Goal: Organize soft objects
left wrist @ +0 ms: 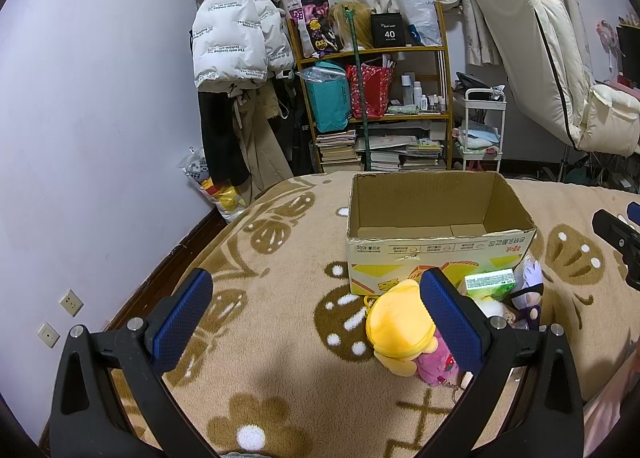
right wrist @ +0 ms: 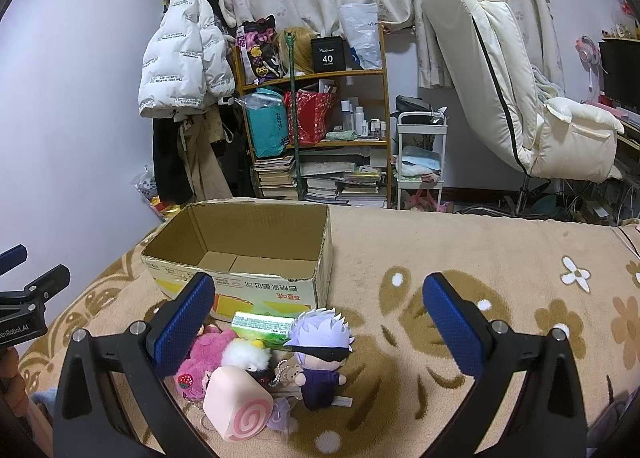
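since nothing is picked up yet: i see the cardboard box open and bare inside, with all the soft toys on the bed blanket in front of it.
where the toys are: a small heap touching the box's near wall, between my two tools.
left gripper: fingers wide apart, holding nothing, with the yellow plush just by the right finger.
right gripper: fingers wide apart too, empty, over the heap.
what could go wrong: the toys touch each other, so i think a grab could catch two at once. key chains could snag and drag a neighbour along.
another worry: the pink swirl roll is squishy and could pop out of a pinch.
another worry: both tools are close, so they might bump.
purple-haired doll: sits up, head toward the box, feet toward me, long way running near to far.
green pack: lies flat, long way side to side along the box wall.
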A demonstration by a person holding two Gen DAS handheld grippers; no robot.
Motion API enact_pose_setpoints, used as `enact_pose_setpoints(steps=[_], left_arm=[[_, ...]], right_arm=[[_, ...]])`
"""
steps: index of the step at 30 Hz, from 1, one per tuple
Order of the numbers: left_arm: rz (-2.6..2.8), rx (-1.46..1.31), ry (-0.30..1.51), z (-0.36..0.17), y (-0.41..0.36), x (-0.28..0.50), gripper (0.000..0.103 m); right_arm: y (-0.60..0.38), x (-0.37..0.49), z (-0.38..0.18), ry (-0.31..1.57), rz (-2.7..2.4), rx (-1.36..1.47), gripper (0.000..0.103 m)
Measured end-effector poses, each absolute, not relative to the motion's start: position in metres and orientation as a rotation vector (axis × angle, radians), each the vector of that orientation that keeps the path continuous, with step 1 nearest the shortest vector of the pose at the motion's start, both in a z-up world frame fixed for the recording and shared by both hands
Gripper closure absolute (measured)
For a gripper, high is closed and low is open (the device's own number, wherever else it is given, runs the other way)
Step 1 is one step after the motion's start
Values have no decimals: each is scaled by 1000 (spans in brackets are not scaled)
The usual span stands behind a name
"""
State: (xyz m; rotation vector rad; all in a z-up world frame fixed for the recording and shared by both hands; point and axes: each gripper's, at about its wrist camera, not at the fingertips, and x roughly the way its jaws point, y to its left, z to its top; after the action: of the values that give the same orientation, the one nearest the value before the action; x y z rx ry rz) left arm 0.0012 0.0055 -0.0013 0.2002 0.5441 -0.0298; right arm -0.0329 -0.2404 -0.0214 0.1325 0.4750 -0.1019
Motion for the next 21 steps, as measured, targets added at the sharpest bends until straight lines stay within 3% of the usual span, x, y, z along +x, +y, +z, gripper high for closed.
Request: enact_pose_setpoints(steps=[21], left_arm=[[-32,199,545,-3,6,3,1]], right_arm=[[-238,-32,-27,476,-102,141,0]])
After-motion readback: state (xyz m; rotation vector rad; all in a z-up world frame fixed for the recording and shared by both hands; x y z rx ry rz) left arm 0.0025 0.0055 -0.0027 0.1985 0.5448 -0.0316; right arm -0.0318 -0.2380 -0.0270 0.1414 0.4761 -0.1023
